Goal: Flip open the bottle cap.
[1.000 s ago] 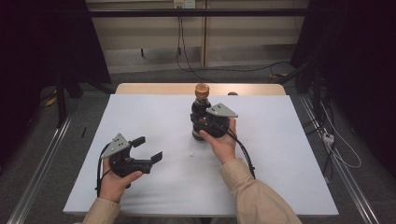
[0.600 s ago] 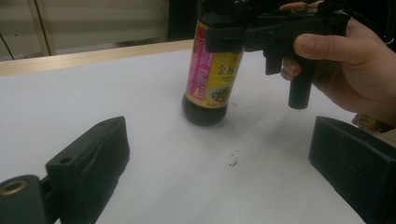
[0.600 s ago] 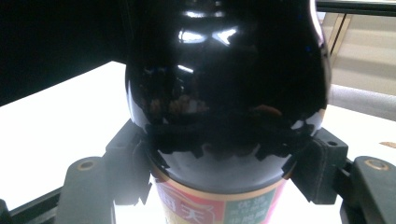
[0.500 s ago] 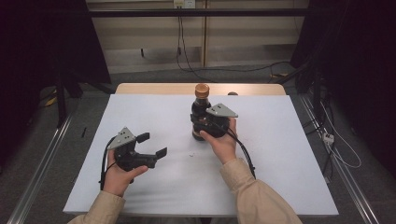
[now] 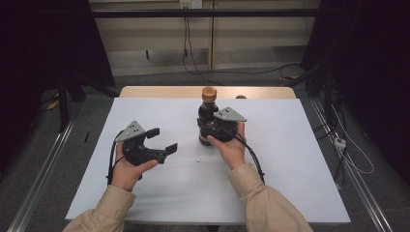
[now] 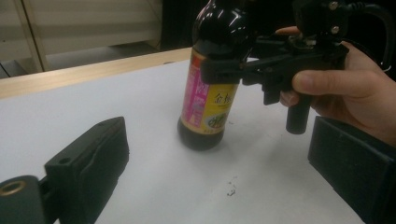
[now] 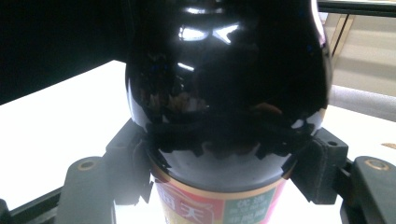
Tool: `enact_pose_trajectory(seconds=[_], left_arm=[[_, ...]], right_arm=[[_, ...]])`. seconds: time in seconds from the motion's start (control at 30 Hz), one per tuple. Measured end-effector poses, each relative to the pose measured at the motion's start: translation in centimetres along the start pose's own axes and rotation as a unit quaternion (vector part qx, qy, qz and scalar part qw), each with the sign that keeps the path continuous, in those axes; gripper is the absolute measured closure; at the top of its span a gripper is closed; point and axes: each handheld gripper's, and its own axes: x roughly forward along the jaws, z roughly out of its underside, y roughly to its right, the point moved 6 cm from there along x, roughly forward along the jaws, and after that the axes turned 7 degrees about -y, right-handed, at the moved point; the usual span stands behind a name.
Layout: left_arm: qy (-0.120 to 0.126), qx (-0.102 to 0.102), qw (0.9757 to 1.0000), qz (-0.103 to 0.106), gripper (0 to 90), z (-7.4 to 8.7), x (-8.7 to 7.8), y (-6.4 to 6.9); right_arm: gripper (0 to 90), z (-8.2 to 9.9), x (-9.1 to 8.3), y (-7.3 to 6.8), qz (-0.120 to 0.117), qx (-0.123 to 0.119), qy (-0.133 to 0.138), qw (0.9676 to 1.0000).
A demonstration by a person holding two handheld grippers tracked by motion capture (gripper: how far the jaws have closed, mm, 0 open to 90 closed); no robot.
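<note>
A dark sauce bottle (image 5: 207,116) with a brown cap and a pink and yellow label stands upright on the white table (image 5: 290,145), a little past its middle. My right gripper (image 5: 211,129) is shut on the bottle's body, one jaw on each side; in the right gripper view the glossy bottle (image 7: 224,93) sits between the pads (image 7: 128,163), just above the label. My left gripper (image 5: 162,140) is open and holds nothing, to the left of the bottle and nearer the person. The left gripper view looks between its spread jaws at the bottle (image 6: 208,93) and the right gripper (image 6: 261,70) clamped on it.
A bare wooden strip (image 5: 159,92) runs along the table's far edge, with a small dark object (image 5: 240,97) on it. Tiny dark specks (image 5: 198,160) lie on the table in front of the bottle. Cables and metal rails run on the floor around the table.
My left gripper has moved away from the person and to the right, closer to the bottle, still open. The right gripper and the bottle have stayed where they were.
</note>
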Motion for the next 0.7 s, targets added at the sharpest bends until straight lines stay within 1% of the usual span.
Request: enact_pose_trajectory(seconds=[0.1,0.3,0.4,0.47,0.53,0.6,0.63,0.7], left_arm=[[-0.006,-0.001,0.9999,0.011,4.9,-0.6,0.4,0.1],[-0.01,0.002,0.9999,0.008,4.9,-1.4,1.2,0.0],[-0.012,0.01,0.9998,0.009,5.1,-1.8,1.6,0.0],[-0.008,0.014,0.9998,0.01,6.8,-2.2,1.8,0.1],[-0.011,0.017,0.9998,0.009,8.2,-2.5,2.0,0.0],[-0.011,0.014,0.9998,0.012,8.2,-2.8,2.1,-0.1],[-0.012,0.015,0.9997,0.013,8.9,-3.0,2.2,-0.1],[-0.012,0.019,0.9997,0.013,13.0,-3.4,2.4,-0.1]], right_arm=[[30.6,0.0,0.0,0.0,-0.001,-0.002,0.001,1.0],[30.6,0.0,0.0,0.1,-0.005,0.002,0.001,1.0],[30.5,0.1,0.0,0.1,-0.005,0.002,0.0,1.0],[30.5,0.1,0.0,0.1,-0.006,0.002,0.0,1.0],[30.5,0.1,0.0,0.1,-0.006,0.002,0.0,1.0],[30.5,0.1,0.0,0.1,-0.006,0.003,0.0,1.0],[30.5,0.1,0.0,0.1,-0.005,0.003,0.0,1.0],[30.5,0.1,0.0,0.1,-0.006,0.003,-0.001,1.0]])
